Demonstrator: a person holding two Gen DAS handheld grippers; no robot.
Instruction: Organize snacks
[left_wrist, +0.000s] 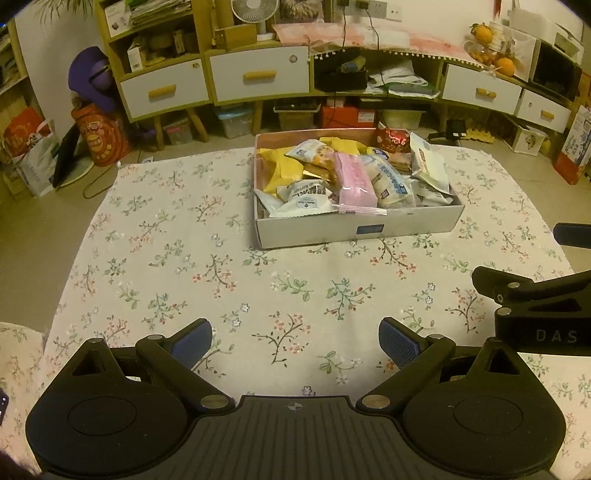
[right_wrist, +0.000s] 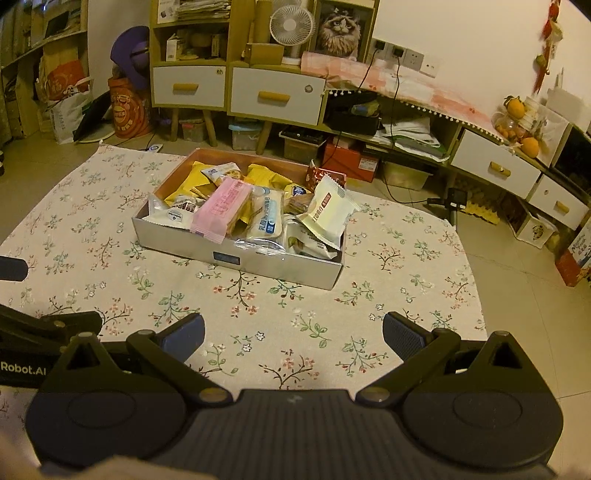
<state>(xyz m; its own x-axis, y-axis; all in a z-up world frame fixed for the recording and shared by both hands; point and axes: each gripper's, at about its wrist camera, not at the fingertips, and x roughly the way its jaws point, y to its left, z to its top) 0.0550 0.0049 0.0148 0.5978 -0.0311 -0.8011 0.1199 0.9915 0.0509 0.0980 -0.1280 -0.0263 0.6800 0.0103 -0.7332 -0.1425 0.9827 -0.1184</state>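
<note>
all the snacks (left_wrist: 351, 173) in view sit inside the box (left_wrist: 354, 227), which stands on the floral cloth (left_wrist: 184, 266) toward its far side. they lie heaped: a pink pack (right_wrist: 221, 208) lies across the top near the front wall, yellow packs (left_wrist: 275, 166) toward the back, white packs around them, and a cream pack (right_wrist: 327, 214) leans up at the right end, poking above the rim. no snack lies loose on the cloth.

the left gripper (left_wrist: 295, 341) and right gripper (right_wrist: 293, 334) both hover low over the near part of the cloth, well apart from the box, each with its fingers spread wide and nothing between them.

as a judgement, this fits two stages: snacks gathered into the box with the grippers drawn back, or a jumbled box waiting to be sorted. the pictures do not settle which. if sorting goes on, any reach would have to go forward over the front wall, and the slippery, overlapping wrappers would call for a pinch on one pack's edge.
</note>
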